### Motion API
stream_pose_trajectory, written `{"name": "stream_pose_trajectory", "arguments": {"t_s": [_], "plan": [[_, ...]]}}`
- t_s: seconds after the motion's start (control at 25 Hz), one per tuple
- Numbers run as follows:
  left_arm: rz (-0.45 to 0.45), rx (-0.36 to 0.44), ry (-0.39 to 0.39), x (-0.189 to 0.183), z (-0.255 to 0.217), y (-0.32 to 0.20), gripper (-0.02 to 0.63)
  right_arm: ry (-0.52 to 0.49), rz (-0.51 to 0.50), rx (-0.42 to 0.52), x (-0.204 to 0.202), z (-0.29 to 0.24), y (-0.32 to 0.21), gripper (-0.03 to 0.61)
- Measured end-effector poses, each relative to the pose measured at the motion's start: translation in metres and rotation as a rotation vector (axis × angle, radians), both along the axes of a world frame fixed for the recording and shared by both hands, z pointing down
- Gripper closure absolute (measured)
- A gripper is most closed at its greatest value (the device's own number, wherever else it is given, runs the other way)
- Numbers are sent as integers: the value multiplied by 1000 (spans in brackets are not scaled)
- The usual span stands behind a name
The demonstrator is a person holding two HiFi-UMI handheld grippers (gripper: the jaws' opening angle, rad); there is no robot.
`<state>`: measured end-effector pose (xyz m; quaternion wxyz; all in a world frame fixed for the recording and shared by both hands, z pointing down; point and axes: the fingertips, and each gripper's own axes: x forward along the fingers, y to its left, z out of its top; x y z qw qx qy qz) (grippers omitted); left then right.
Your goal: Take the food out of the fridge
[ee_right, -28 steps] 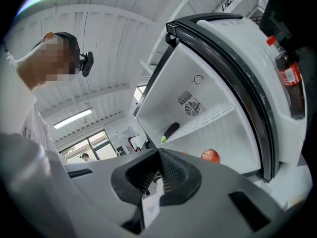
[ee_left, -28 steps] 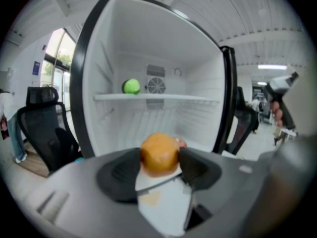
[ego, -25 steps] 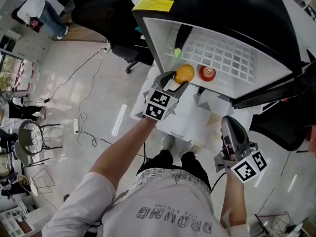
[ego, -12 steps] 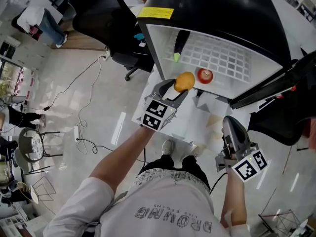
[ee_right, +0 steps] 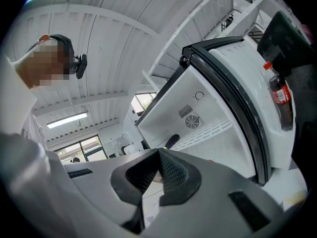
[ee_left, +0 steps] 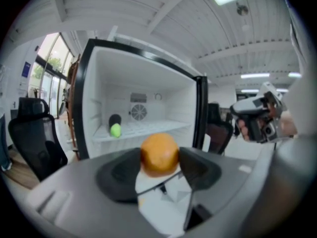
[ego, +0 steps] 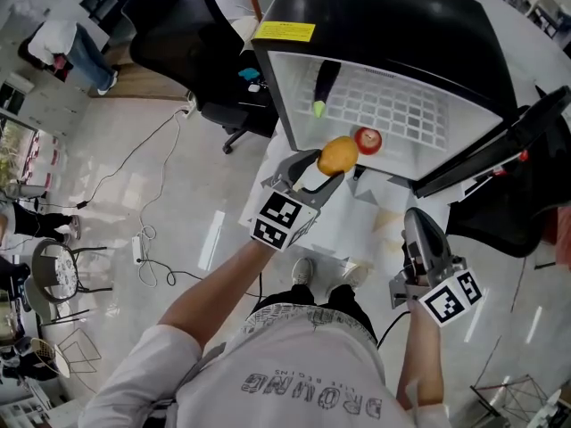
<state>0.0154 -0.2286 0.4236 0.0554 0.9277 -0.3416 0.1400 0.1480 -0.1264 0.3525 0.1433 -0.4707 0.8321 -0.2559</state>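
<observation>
**Left gripper** (ee_left: 159, 167): the jaws are closed on the orange (ee_left: 159, 153), one pad against each side of the fruit. The head view shows the orange outside the fridge (ego: 401, 25), just in front of the lower edge of the open compartment.

**Right gripper** (ee_right: 159, 170): the jaws are together with nothing between them. In the head view it is held low at the person's right, well apart from the orange.

**Fridge contents** — on the wire shelf (ego: 415, 105):
- One red apple (ego: 368, 138) lies near the front edge, just beside the orange in the head view.
- One dark elongated item with a light-green end (ego: 321, 83) (kind cannot be told) lies at the shelf's left side.

**Door** (ee_right: 265, 128): open. A bottle with a red label (ee_right: 280, 95) stands in its rack.
</observation>
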Motion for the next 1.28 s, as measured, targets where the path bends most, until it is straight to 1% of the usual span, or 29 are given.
{"name": "stream_pose_trajectory", "arguments": {"t_s": [0.2, 0.64, 1.08, 1.28], "plan": [[25, 27, 27, 0, -21, 5, 364, 5, 20, 10, -1, -5, -1, 589], [46, 59, 88, -7, -56, 13, 364, 9, 43, 31, -4, -13, -4, 589], [47, 74, 137, -20, -75, 18, 364, 20, 45, 34, -9, -14, -11, 589], [42, 85, 146, -23, -81, 17, 364, 24, 44, 37, -9, -16, -14, 589]]}}
